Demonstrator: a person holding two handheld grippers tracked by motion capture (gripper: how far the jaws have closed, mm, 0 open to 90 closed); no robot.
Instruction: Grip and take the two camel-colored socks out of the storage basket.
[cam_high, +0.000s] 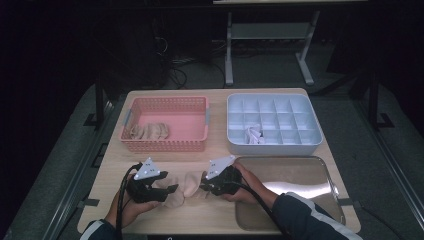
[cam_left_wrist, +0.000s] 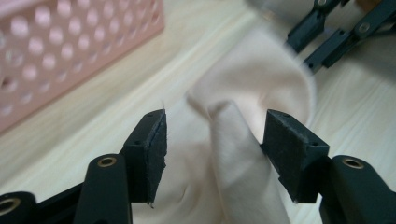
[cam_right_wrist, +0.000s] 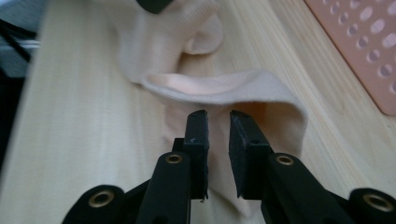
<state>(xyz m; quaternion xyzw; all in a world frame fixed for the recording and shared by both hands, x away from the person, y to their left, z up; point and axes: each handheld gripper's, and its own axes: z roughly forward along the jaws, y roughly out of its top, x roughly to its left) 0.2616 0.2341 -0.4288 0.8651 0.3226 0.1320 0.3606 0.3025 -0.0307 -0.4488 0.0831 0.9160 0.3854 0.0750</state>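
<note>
We see the left hand-held gripper (cam_left_wrist: 212, 140) open astride the beige sock (cam_left_wrist: 252, 84); the right hand-held gripper (cam_right_wrist: 218, 122), at three o'clock, nearly closed at its edge, gripping nothing.

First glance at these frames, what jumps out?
The two black tools meeting over a pale beige sock at the near edge of the wooden table: the left tool has its pads wide apart astride a fold, and the right tool is nearly closed over the cloth. Behind sit a pink perforated plastic basket holding more socks and a white compartmented organiser box.
</note>
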